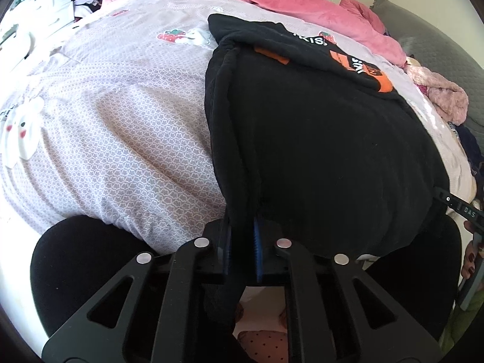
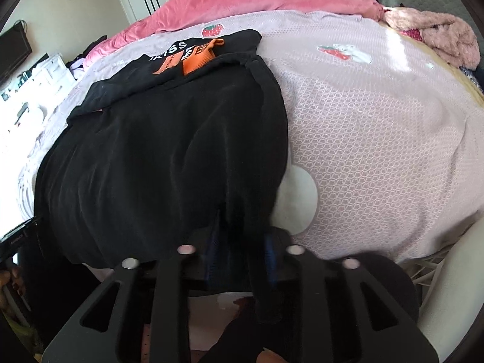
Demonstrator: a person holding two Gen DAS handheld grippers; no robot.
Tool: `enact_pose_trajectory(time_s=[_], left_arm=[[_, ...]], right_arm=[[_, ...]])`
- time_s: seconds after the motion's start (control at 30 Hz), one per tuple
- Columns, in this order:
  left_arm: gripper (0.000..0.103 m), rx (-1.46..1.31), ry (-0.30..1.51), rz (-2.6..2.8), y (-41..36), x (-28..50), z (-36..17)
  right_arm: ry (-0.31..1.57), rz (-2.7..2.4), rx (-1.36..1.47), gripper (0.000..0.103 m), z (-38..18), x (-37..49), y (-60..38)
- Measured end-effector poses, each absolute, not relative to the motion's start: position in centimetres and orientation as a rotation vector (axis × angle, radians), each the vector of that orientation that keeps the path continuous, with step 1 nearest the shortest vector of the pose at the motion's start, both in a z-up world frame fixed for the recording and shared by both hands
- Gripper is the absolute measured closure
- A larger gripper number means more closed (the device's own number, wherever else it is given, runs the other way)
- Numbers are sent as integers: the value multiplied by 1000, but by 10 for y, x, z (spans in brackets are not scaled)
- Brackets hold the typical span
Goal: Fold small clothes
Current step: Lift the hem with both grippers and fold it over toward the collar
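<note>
A black garment [image 1: 317, 139] with orange patches and white lettering lies on the lilac bed sheet [image 1: 121, 115], its near half folded over. My left gripper [image 1: 242, 230] is shut on the garment's near left corner at the bed's front edge. My right gripper [image 2: 242, 236] is shut on the near right corner of the same garment [image 2: 169, 157]. The fabric hides the fingertips of both. The right gripper's body [image 1: 459, 208] shows at the right edge of the left wrist view.
A pink quilt [image 2: 242, 3] is bunched along the far side of the bed. A fluffy pink garment [image 2: 438, 36] lies at the far right by the grey headboard [image 1: 438, 42]. White drawers [image 1: 45, 6] stand at the left. The person's black-clad legs [image 1: 90, 260] press against the bed edge.
</note>
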State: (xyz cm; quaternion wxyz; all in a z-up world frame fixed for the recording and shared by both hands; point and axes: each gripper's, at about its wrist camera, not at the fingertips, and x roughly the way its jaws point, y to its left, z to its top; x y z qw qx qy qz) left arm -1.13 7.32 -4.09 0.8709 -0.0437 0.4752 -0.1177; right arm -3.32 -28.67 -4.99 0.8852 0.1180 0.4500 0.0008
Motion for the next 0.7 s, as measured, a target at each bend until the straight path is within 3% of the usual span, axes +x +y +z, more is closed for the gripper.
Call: enact_pose_trajectory(time_s=[0.7], left_arm=[[99, -252, 848, -346, 91, -6, 35]], right_arm=[[757, 125, 455, 91, 0, -47, -320]])
